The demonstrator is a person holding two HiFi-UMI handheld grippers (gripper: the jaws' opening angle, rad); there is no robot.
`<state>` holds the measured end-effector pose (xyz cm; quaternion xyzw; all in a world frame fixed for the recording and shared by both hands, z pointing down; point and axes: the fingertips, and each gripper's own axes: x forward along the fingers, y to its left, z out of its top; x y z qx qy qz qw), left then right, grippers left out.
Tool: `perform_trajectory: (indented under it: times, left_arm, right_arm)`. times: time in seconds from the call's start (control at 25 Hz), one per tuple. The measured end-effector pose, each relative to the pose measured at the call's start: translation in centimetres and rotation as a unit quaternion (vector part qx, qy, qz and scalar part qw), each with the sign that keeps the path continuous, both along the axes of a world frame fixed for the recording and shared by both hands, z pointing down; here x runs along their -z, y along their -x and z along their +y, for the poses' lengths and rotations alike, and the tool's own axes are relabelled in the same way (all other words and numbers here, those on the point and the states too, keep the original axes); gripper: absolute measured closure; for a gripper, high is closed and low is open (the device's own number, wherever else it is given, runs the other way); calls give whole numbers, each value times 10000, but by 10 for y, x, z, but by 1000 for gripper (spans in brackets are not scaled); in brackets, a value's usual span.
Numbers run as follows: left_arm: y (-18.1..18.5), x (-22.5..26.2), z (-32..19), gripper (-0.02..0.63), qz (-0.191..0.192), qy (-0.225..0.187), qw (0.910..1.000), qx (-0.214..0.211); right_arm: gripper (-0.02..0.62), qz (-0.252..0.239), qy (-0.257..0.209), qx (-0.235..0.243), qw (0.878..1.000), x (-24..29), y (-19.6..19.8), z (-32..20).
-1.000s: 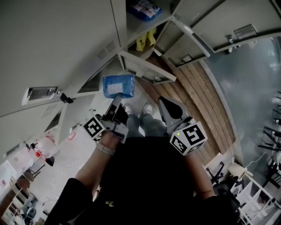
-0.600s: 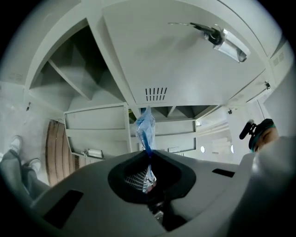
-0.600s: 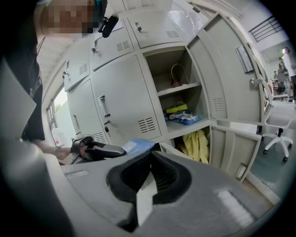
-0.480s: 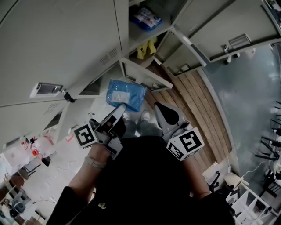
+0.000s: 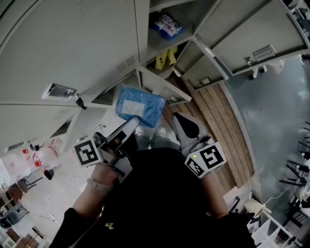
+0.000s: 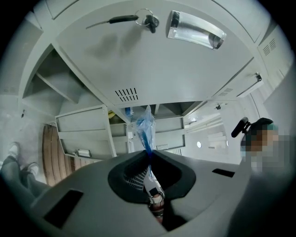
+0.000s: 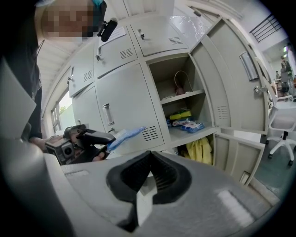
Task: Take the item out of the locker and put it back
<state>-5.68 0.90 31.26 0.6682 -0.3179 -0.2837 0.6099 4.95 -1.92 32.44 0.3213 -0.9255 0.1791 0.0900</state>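
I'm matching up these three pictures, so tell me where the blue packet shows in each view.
Head view: blue packet at centre, just above the left tongs.
Left gripper view: edge-on at centre, clamped in those tongs.
Right gripper view: left of centre, sticking out of the left tongs.
Shared landmark: the open locker.

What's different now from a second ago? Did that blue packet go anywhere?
The left gripper has lifted the blue packet higher in front of the lockers, and the packet now shows more of its broad face to the head view. Nothing was grabbed or let go: the left gripper stays shut on the packet. The right gripper stays shut and empty, and the open locker is unchanged.
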Motion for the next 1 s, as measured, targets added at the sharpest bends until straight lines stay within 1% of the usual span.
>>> perform_trajectory:
  times: [0.2, 0.48, 1.0]
  left_arm:
    - [2, 6, 0, 574, 70, 32, 10000, 58]
    - [4, 0, 0, 574, 196, 141, 9996, 139]
    - [10, -38, -7, 574, 238, 401, 9988, 177]
  right_arm:
    - [598, -36, -43, 51, 10000, 3, 3, -2]
    - [598, -13, -64, 61, 10000, 4, 2, -2]
    - [598, 187, 81, -38, 9998, -5, -6, 8]
